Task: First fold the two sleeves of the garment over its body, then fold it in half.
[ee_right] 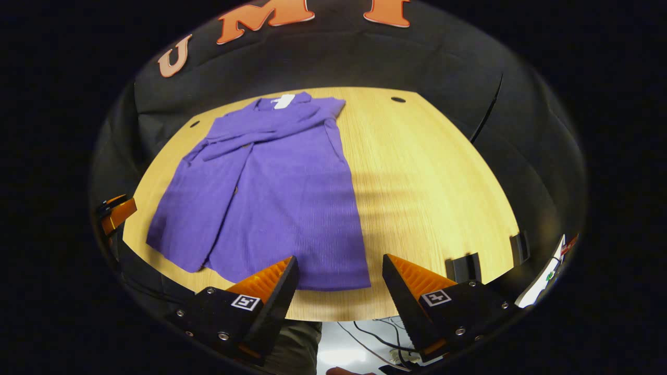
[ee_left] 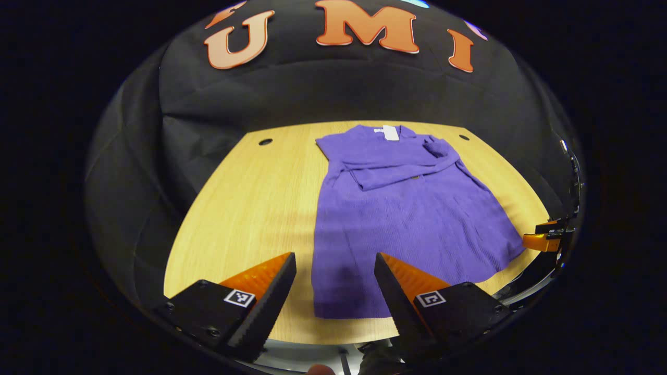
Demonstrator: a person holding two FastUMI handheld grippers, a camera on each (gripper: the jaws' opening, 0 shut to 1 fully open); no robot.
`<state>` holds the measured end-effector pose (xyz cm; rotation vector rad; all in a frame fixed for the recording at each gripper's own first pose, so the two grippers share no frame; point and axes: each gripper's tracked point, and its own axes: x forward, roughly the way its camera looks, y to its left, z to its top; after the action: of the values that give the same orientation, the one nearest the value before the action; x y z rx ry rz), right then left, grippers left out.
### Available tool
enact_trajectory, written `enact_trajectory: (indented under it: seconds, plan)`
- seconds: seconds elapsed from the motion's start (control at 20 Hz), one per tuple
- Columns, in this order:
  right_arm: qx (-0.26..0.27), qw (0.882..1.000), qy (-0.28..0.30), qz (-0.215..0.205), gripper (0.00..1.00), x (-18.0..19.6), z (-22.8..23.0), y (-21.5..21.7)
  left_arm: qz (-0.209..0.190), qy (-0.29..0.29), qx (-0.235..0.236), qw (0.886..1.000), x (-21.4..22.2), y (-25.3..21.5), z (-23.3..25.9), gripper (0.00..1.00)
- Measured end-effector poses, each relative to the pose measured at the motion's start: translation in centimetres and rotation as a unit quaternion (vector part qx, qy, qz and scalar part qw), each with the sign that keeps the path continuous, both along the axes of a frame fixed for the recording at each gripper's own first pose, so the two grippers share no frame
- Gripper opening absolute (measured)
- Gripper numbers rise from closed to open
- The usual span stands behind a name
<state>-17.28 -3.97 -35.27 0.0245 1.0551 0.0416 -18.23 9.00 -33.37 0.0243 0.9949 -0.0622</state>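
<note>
Both tools, left [ee_left: 335,278] and right [ee_right: 340,281], gape empty above the purple knitted garment's [ee_left: 401,219] hem on the pale wooden surface [ee_left: 250,208]; sleeves [ee_left: 401,174] crossed, each should pinch a hem corner evenly.

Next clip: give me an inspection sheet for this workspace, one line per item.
Surface: wooden table, two round holes near its far corners.
Job's things: purple garment lying flat, both sleeves folded across the chest, not yet folded in half.
Clutter: two dark clips on the table's near edge.
Grippers: left gripper and right gripper open, above the hem, holding nothing.
Cables: some cables on the floor below the table.
Surroundings: black cloth wall.
</note>
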Motion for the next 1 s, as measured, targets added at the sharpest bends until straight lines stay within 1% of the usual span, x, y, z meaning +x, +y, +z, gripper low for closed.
enact_trajectory:
  seconds: [0.2, 0.35, 0.45, 0.55, 0.6, 0.65, 0.75, 0.8, 0.9, 0.95, 1.0]
  plan:
    - [-0.002, 0.999, 0.042, 0.008, 0.97, 0.1, -2.1, 0.2, 0.025, 0.061, -0.016, 0.998, 0.2, 0.4, -3.5, 0.96]
    - [0.001, 0.998, 0.068, 0.011, 0.97, 0.5, -3.0, 0.5, 0.036, 0.116, -0.036, 0.992, -0.9, 0.3, -6.4, 0.97]
    - [0.002, 0.996, 0.086, 0.017, 0.97, 0.5, -3.6, 0.6, 0.039, 0.153, -0.037, 0.987, -1.8, 0.3, -7.9, 0.98]
    - [-0.006, 0.995, 0.099, 0.023, 0.97, 0.4, -4.0, 0.8, 0.038, 0.196, -0.038, 0.979, -3.1, 0.4, -9.0, 0.98]
    - [-0.005, 0.995, 0.101, 0.025, 0.96, 0.5, -4.0, 0.9, 0.036, 0.219, -0.027, 0.975, -3.4, 0.7, -9.1, 0.98]
    - [-0.006, 0.994, 0.101, 0.027, 0.97, 0.8, -4.0, 1.0, 0.025, 0.225, -0.025, 0.974, -3.0, 0.7, -9.3, 0.97]
    - [-0.008, 0.992, 0.123, 0.033, 0.96, 0.4, -4.2, 1.1, 0.014, 0.271, -0.006, 0.962, -3.9, 1.0, -9.7, 0.97]
    - [-0.009, 0.990, 0.135, 0.035, 0.95, 0.2, -4.0, 1.1, 0.004, 0.286, -0.004, 0.958, -3.8, 0.9, -9.6, 0.98]
    - [-0.009, 0.988, 0.152, 0.037, 0.90, 0.2, -4.1, 1.3, -0.027, 0.301, 0.002, 0.953, -3.3, 0.7, -9.7, 0.96]
    - [-0.007, 0.987, 0.158, 0.036, 0.83, 0.2, -4.1, 1.4, -0.031, 0.308, 0.002, 0.951, -3.3, 0.5, -9.6, 0.93]
    - [-0.002, 0.987, 0.160, 0.030, 0.76, 0.3, -4.2, 1.4, -0.028, 0.318, 0.000, 0.948, -3.7, 0.3, -9.4, 0.83]
